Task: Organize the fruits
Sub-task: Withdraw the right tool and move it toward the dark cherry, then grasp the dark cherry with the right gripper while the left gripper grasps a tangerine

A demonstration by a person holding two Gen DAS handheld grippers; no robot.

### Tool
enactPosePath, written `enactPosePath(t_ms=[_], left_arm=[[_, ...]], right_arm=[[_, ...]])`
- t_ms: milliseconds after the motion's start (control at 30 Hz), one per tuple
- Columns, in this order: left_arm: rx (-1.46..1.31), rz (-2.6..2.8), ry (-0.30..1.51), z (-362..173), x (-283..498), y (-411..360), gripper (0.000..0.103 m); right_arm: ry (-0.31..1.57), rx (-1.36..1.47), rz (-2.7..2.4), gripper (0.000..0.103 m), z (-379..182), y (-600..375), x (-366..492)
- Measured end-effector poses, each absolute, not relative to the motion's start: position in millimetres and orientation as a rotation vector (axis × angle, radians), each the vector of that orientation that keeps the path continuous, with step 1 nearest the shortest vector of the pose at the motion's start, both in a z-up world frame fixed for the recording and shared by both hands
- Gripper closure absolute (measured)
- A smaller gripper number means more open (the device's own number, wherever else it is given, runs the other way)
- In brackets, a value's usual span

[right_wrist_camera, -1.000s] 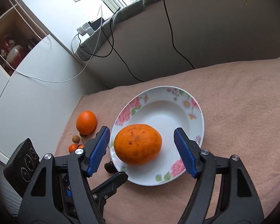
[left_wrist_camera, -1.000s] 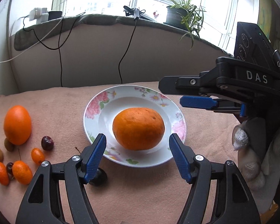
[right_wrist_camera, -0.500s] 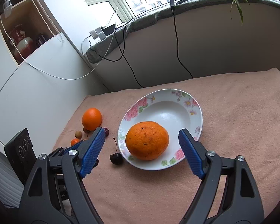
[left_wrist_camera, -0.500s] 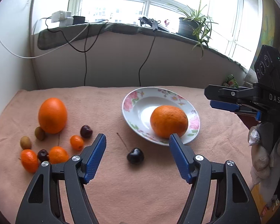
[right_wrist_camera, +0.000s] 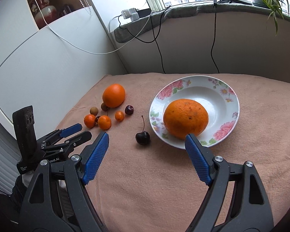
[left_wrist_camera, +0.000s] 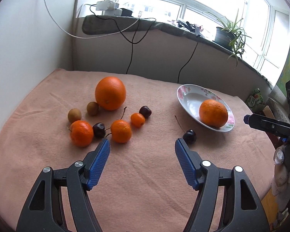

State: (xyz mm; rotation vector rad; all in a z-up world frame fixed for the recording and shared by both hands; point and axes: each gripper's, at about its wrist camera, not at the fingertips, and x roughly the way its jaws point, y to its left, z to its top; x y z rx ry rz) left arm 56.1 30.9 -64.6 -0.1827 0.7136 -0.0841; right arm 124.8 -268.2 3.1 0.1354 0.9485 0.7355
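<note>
A flowered white plate [right_wrist_camera: 228,96] [left_wrist_camera: 187,98] holds one orange [right_wrist_camera: 185,118] [left_wrist_camera: 213,113]. A dark cherry [right_wrist_camera: 142,137] [left_wrist_camera: 189,136] lies on the cloth just left of the plate. Further left sits a cluster: a big orange [left_wrist_camera: 110,93] [right_wrist_camera: 114,95], small mandarins [left_wrist_camera: 120,131], dark cherries [left_wrist_camera: 99,130] and two brown longans [left_wrist_camera: 74,115]. My left gripper [left_wrist_camera: 142,147] hovers open and empty in front of the cluster. My right gripper [right_wrist_camera: 146,141] is open and empty, short of the plate's near rim; in its view the left gripper [right_wrist_camera: 75,132] shows at the lower left.
A pink cloth [left_wrist_camera: 145,183] covers the table. A white wall [left_wrist_camera: 29,48] borders it on the left. Behind runs a windowsill with a power strip [left_wrist_camera: 108,5], hanging cables [left_wrist_camera: 130,54] and a potted plant [left_wrist_camera: 225,35]. A gloved hand [left_wrist_camera: 280,166] shows at the right edge.
Both grippers have pulled back from the plate and the orange left in it. The left gripper's view has swung left, so the fruit cluster now lies ahead of it.
</note>
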Motion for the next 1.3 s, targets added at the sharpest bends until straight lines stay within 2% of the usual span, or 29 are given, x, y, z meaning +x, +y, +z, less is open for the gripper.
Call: enactPosePath(t_ms=[100,167,367,433,667,800,1300], left_arm=[[-0.201,-0.057,0.717,-67,52,44,0.040],[-0.217,-0.038,0.720,-70,51,53,0.040],[-0.256,0.000,0.731,-79,49,77,0.044],[-0.254,0.014,0.739,-82,52,82,0.050],[-0.273,0.026,0.756,-90,61,99,0.053],[-0.280,0.012,0.766,-93,69,104,0.055],[-0.337,-0.019,0.807,-106,89,121,0.056]], right_arm=[[0.969,0.117,0.740,0.020,-6,-259,122],[0.983,0.116,0.741,0.020,-11,-254,122],[1.038,0.103,0.747,0.034,-26,-242,123],[1.056,0.088,0.746,0.041,-32,-237,123],[1.102,0.023,0.717,0.049,-49,-217,123],[1.123,0.006,0.692,0.059,-58,-206,128],[1.095,-0.039,0.616,0.060,-67,-183,140]])
